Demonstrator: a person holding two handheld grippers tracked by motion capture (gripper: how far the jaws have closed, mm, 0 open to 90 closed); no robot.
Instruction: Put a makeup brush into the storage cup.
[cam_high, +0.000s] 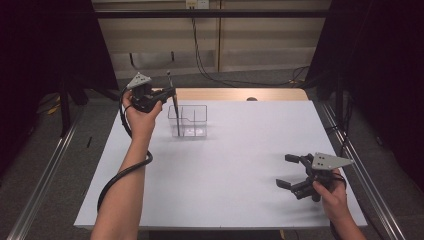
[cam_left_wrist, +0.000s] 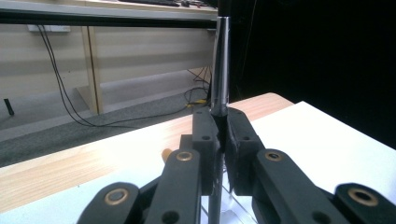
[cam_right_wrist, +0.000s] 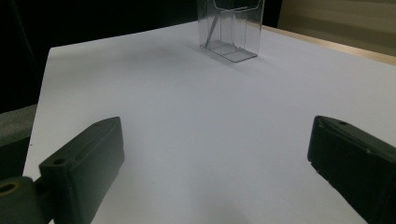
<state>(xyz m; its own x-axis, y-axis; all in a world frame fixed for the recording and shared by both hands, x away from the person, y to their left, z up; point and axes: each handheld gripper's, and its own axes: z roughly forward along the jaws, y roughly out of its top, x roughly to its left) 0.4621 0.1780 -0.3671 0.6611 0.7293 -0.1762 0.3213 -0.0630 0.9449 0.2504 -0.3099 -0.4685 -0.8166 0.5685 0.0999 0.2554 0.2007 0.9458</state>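
Clear plastic is what we are aiming for: a small see-through holder (cam_high: 189, 120) with compartments stands toward the far left of the white table (cam_high: 225, 165), and we have a slim dark pen (cam_high: 173, 107) standing nearly upright with its lower end already inside the holder's left compartment. Our left gripper (cam_high: 167, 93) has its jaws pressed together on the pen's shaft; in the left gripper view the pen (cam_left_wrist: 219, 70) rises straight out from between the closed jaws. Our right gripper (cam_high: 295, 172) rests well apart at the near right of the table, jaws spread wide and holding nothing, with the holder (cam_right_wrist: 231, 28) far off in its own view. From here we judge the main risk to be the light holder tipping or sliding, should we lean the pen sideways against its thin wall before letting go. Releasing while the pen is tilted could also let it topple against the rim and drag the holder over, since our right gripper is not steadying it.
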